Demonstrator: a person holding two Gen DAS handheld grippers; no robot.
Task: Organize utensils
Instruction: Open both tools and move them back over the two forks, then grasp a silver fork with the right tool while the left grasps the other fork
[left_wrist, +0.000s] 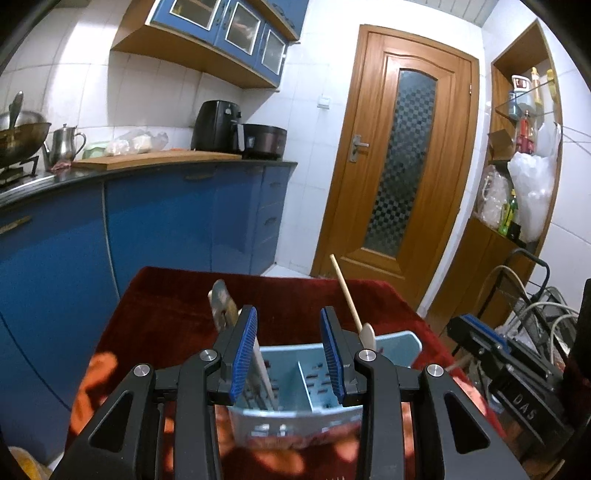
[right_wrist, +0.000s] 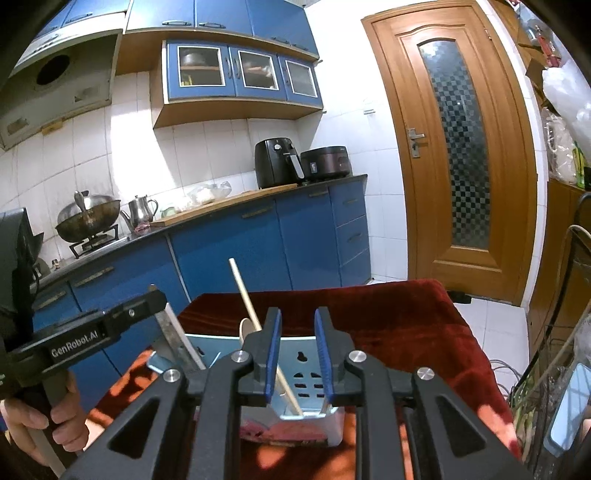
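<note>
A light blue slotted utensil holder (left_wrist: 399, 347) (right_wrist: 210, 343) stands on a dark red cloth (left_wrist: 166, 314) (right_wrist: 406, 314). A wooden spoon (left_wrist: 347, 291) (right_wrist: 245, 291) leans in its right compartment, handle up. A flat grey utensil with a white edge (left_wrist: 264, 369) (right_wrist: 173, 328) stands in the left compartment. My left gripper (left_wrist: 289, 314) hangs open over the holder; the flat utensil runs along its left pad (left_wrist: 243, 354) without being pinched. My right gripper (right_wrist: 298, 314) is open a little above the right compartment, and the spoon handle passes under its left pad, not clamped.
Blue kitchen cabinets and a counter with a wok (right_wrist: 88, 218), kettle and air fryer (right_wrist: 277, 162) lie beyond the table. A wooden door (left_wrist: 402, 158) is at the right. Cables and a wire rack (left_wrist: 535, 314) crowd the right side. A hand (right_wrist: 29, 417) holds the left gripper's handle.
</note>
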